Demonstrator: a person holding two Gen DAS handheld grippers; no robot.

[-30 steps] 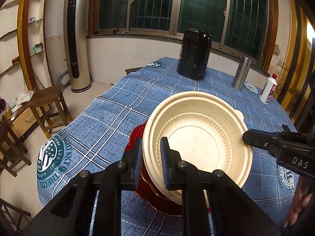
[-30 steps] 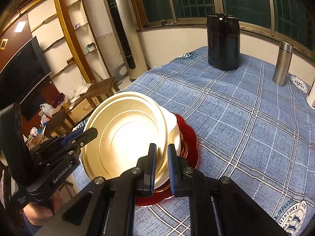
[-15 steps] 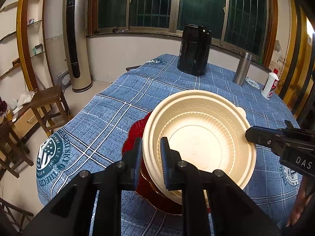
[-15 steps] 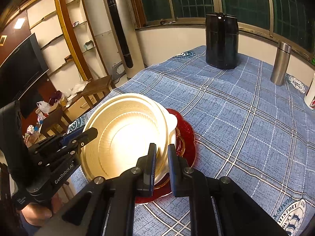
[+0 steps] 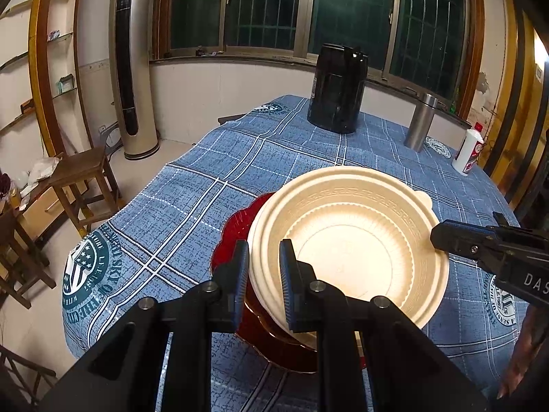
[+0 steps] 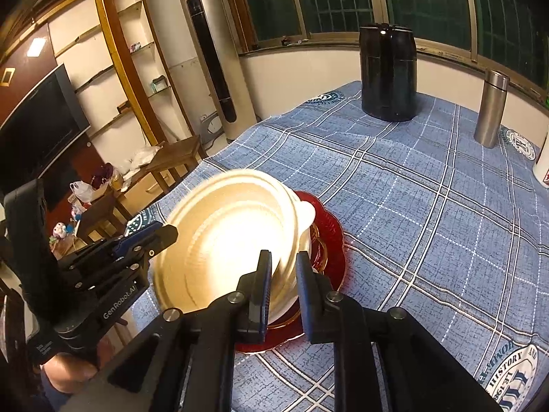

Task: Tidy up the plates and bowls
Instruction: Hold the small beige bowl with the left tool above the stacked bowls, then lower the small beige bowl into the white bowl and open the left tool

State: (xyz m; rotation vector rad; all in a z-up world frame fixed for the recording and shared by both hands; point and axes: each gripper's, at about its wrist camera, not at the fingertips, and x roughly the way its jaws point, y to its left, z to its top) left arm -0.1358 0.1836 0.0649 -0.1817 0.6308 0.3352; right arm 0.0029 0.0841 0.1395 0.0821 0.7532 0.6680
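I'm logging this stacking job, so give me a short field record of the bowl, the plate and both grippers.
bowl: cream bowl, tilted, over the red plate
plate: lies on the blue checked tablecloth
left gripper: shut on the bowl's rim
right gripper: jaws have just been opening, rim between them, pads not pressing
far end: black jug, steel flask, white bottle

A blue plaid tablecloth (image 5: pixel 192 206) covers the table. At its far end stands a black jug (image 5: pixel 337 88), with a steel flask (image 5: pixel 420 122) to its right and a white bottle (image 5: pixel 468 151) near the edge. A tall tower fan (image 5: pixel 132 65) stands by the window, wooden stools (image 5: pixel 80 178) beside it.
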